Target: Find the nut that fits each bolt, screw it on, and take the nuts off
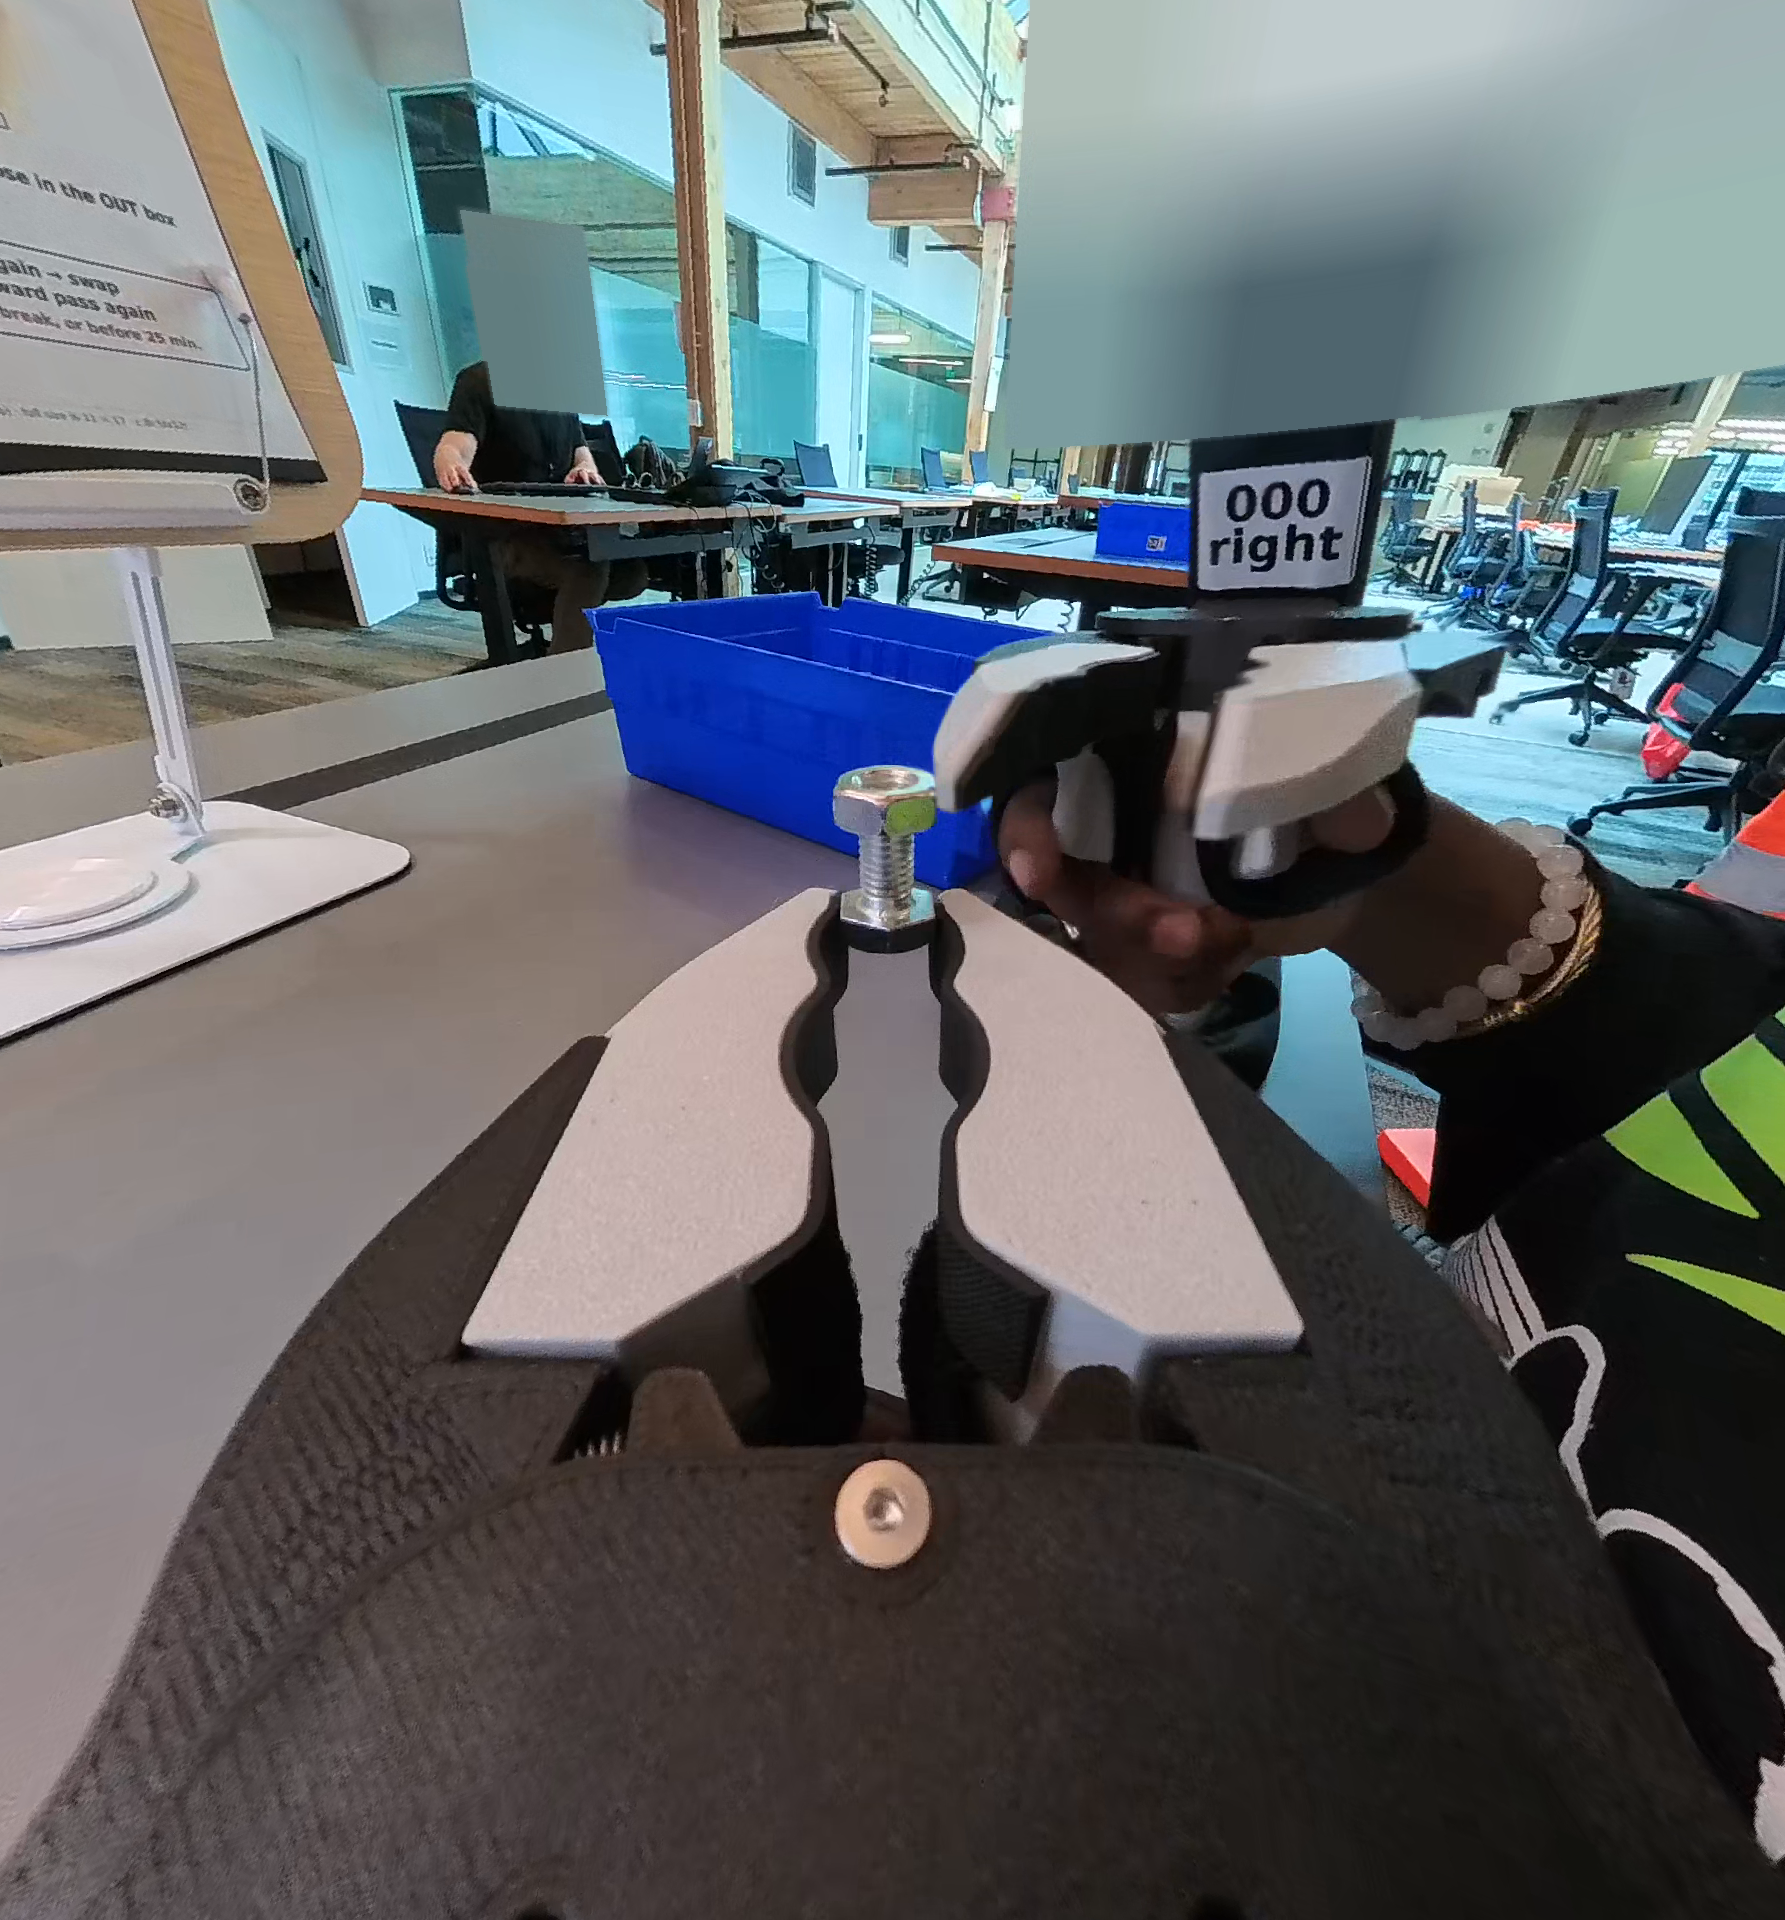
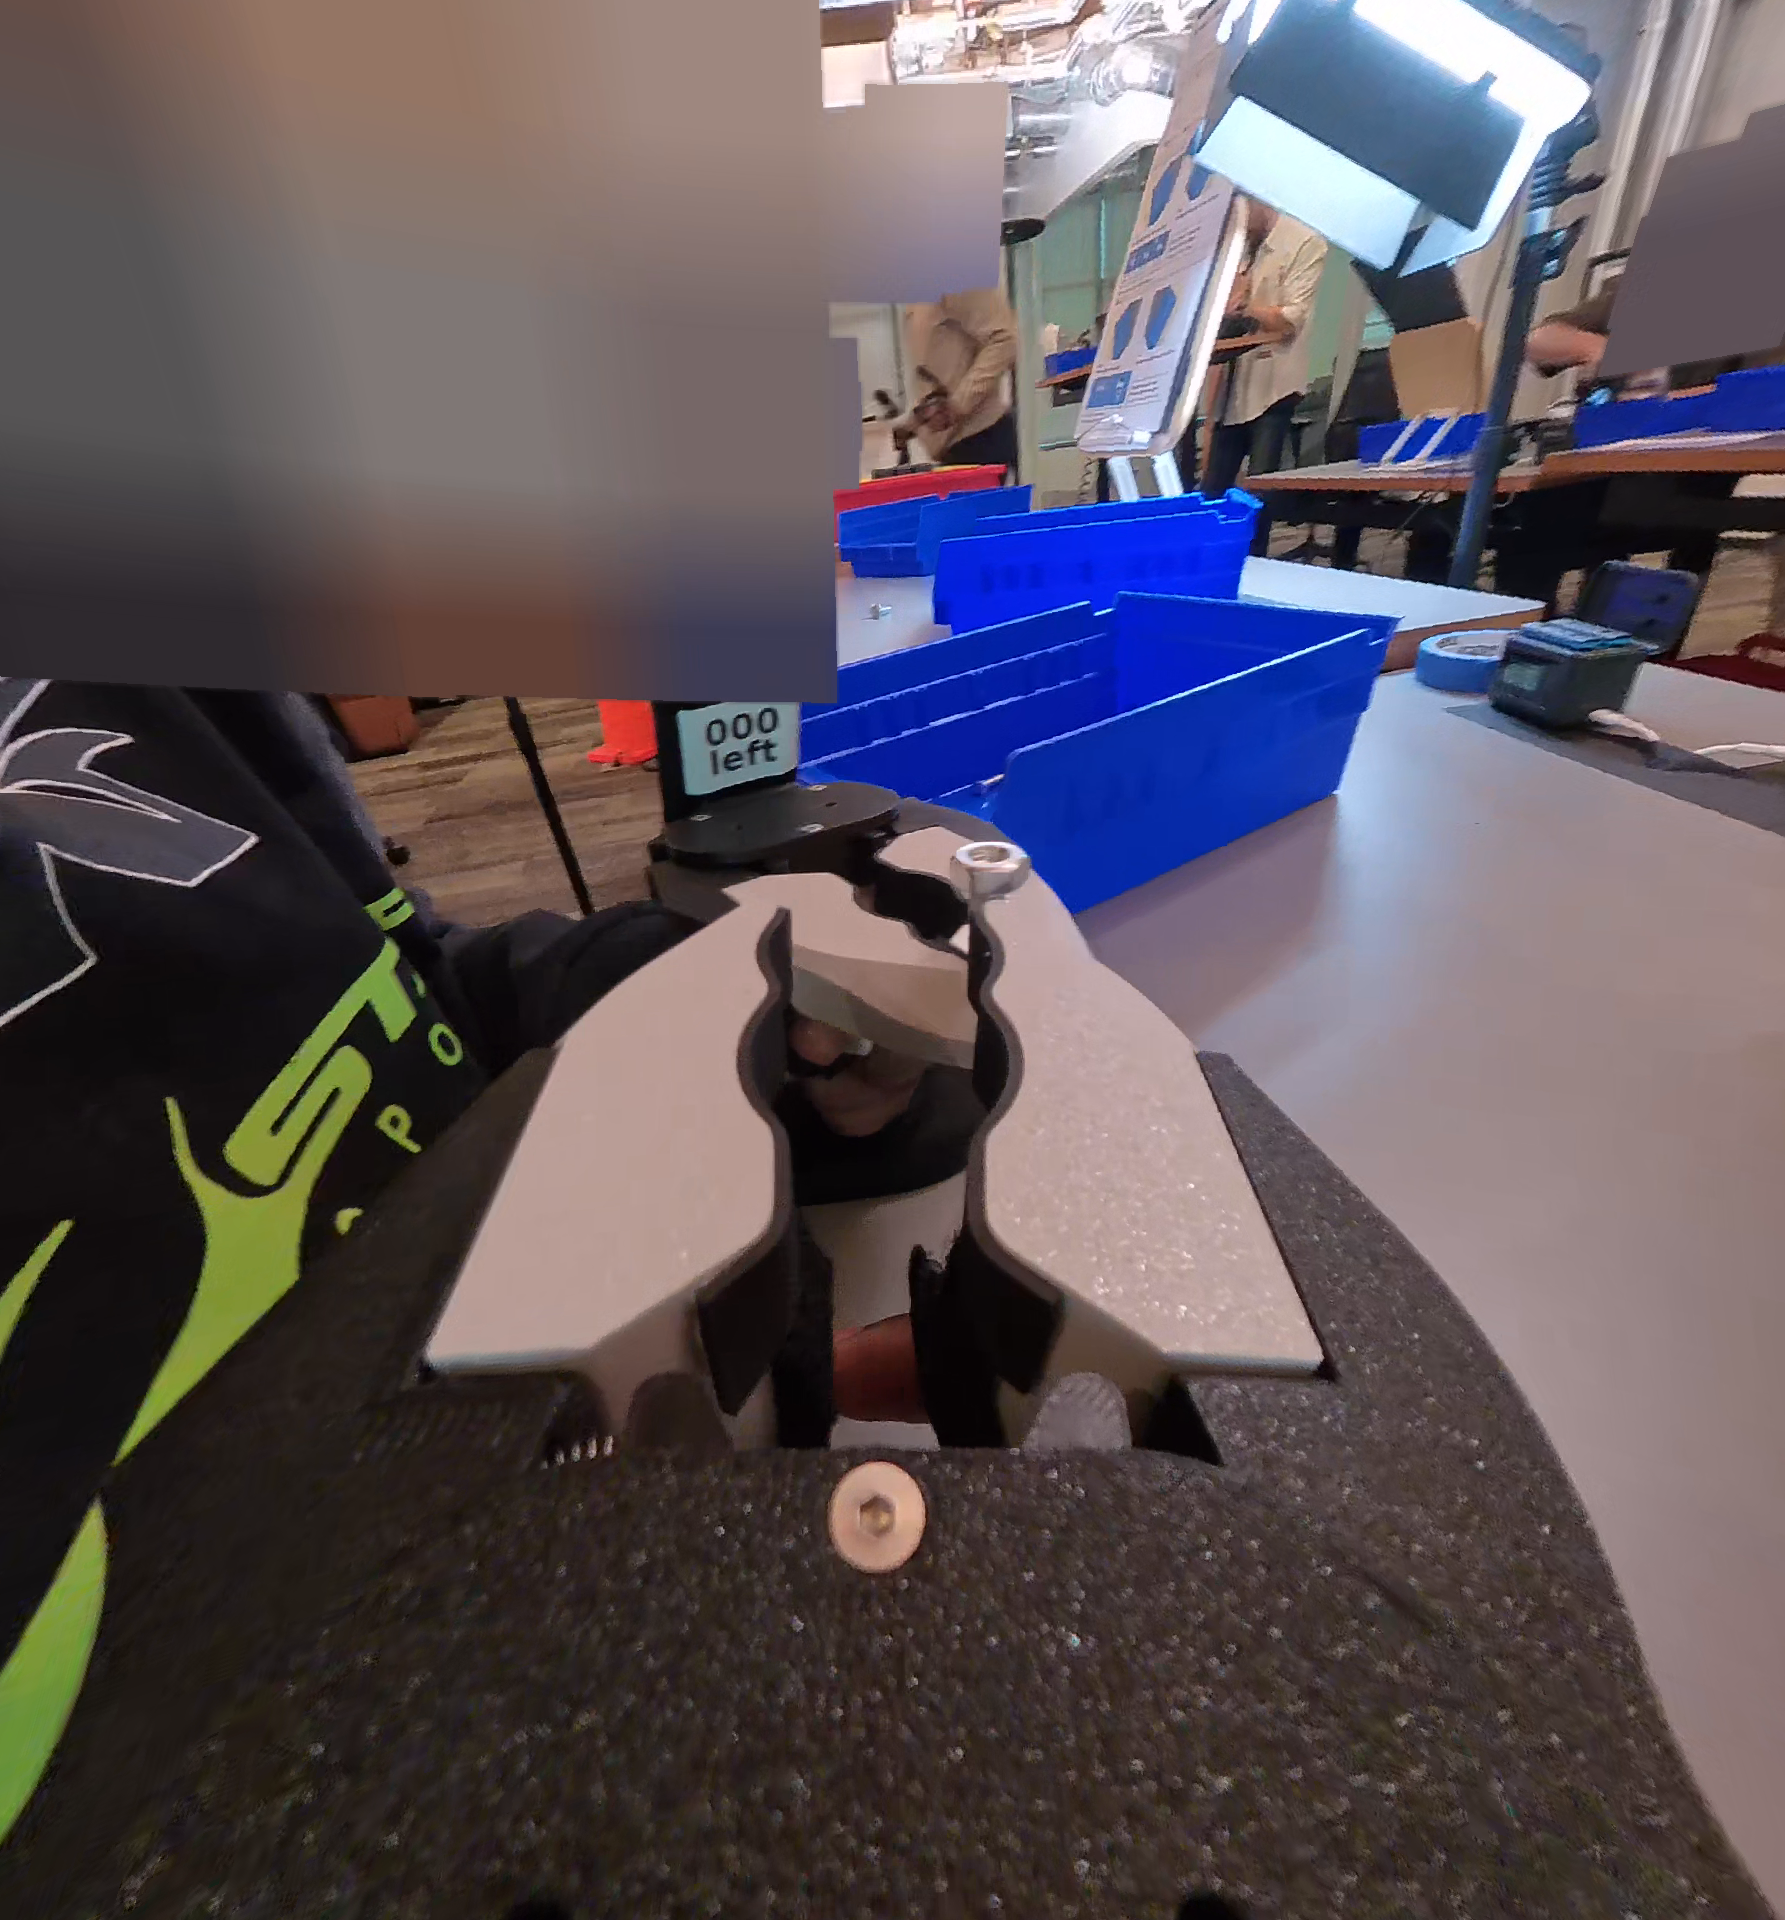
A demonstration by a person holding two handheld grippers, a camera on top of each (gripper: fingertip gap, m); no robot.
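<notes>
The left gripper (image 1: 886, 914) pinches the head of an upright bolt (image 1: 883, 881), a nut (image 1: 885, 800) sitting atop its thread. The right gripper (image 2: 872, 914), jaws narrowly apart, holds nothing. Small, hard, slick steel: grip the nut's flats squarely, or it slips.

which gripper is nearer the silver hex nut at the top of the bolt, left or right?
Left. The left gripper clamps the upright silver bolt at its hex head, just below the silver hex nut. The right gripper sits beside the nut, apparently not touching it.
</notes>
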